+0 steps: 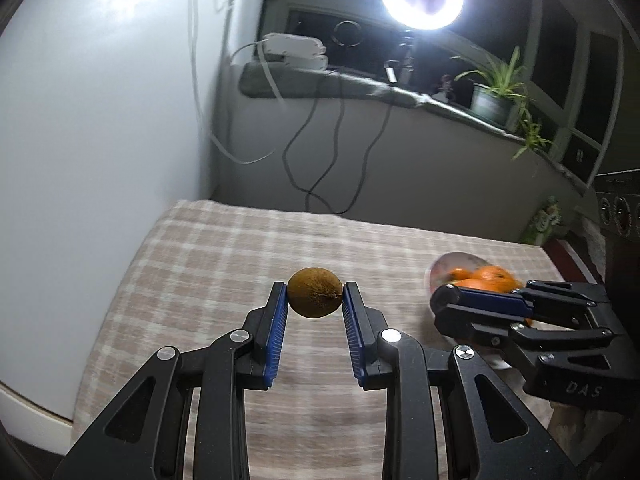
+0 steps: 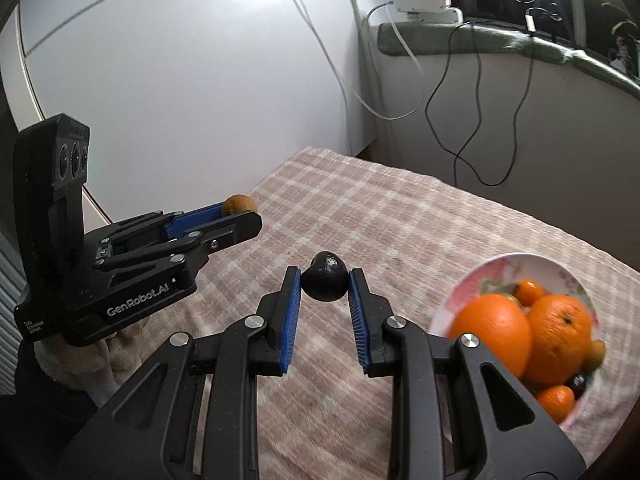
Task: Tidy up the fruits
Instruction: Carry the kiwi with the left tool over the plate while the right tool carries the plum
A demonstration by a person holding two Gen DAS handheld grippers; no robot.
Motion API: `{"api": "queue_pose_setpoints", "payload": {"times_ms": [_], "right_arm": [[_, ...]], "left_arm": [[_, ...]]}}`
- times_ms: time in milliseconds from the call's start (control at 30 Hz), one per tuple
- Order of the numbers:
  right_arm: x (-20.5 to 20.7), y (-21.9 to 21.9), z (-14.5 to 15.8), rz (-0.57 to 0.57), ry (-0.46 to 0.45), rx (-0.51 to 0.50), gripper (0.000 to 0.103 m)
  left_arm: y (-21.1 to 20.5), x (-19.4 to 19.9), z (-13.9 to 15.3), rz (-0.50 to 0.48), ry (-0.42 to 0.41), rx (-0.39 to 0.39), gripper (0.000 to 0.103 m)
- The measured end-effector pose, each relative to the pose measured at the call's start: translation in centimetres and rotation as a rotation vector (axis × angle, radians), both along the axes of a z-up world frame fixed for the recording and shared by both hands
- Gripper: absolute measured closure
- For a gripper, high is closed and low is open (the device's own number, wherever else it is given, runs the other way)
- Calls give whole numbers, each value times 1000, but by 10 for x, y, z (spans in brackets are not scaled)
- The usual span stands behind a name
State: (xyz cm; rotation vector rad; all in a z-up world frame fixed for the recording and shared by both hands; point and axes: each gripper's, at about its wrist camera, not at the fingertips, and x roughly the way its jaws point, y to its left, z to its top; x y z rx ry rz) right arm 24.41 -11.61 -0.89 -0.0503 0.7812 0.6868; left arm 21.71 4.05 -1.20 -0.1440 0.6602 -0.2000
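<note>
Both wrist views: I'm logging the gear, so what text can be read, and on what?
"GenRobot.AI": side of the left gripper body.
"DAS": body of the right gripper.
Small white print at the left gripper body's lower corner, perhaps "Data Acquisition System": too small to read surely.

Brown kiwi (image 1: 315,292), glossy black fruit (image 2: 325,276), oranges (image 2: 494,330), beige-and-white plaid tablecloth (image 2: 400,216)
</note>
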Motion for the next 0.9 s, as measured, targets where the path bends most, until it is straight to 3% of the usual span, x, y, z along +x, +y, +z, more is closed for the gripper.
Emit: {"api": "queue_pose_setpoints", "payload": {"times_ms": [267, 900], "right_arm": [[-13, -44, 8, -55, -25, 17, 78], [-11, -177, 6, -276, -1, 38, 78]], "left_arm": [[-32, -9, 16, -71, -35, 6, 77], [-106, 14, 9, -225, 15, -31, 77]]}}
